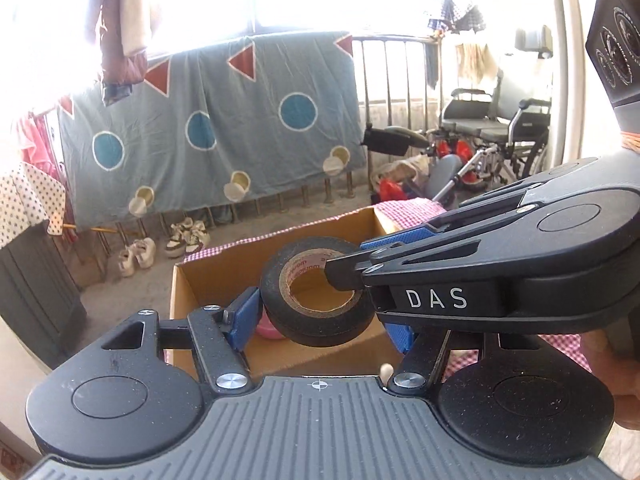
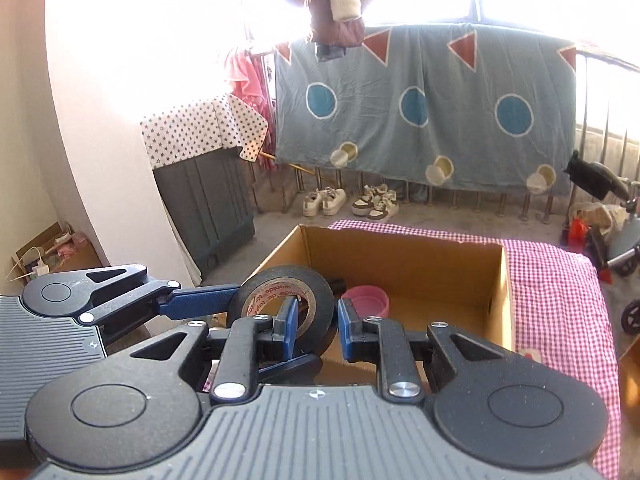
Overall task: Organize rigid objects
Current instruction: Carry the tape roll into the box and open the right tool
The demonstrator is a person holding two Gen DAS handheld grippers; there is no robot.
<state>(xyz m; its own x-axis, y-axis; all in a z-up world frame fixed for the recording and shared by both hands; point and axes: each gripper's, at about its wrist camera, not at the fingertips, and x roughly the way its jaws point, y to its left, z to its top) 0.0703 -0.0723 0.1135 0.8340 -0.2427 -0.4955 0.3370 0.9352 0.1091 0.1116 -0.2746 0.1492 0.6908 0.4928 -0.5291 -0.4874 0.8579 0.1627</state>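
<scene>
1. Holding a roll of black tape (image 1: 316,292) between both my tools: my left gripper (image 1: 324,320) stands about half open, its blue pads on the roll's outer sides at 9 and 3 o'clock
2. My right gripper (image 2: 318,320) is nearly closed, one finger through the core and one outside, pinching the roll's wall
3. The roll hangs clear in the air, above the near edge of the cardboard box (image 2: 404,256)
4. I judge this the carrying step, the roll bound for the box; next I must bring it over the open box, lower it and let go with both tools together, or it may tip
5. The roll looks stiff, matte black and slightly dusty, with a brown card core printed in red; it seems to be two rolls stacked
6. Beyond it, at 12 o'clock, a pink lid (image 2: 366,300) lies on the box floor, and the box rests on a red checked cloth (image 2: 556,300)
</scene>
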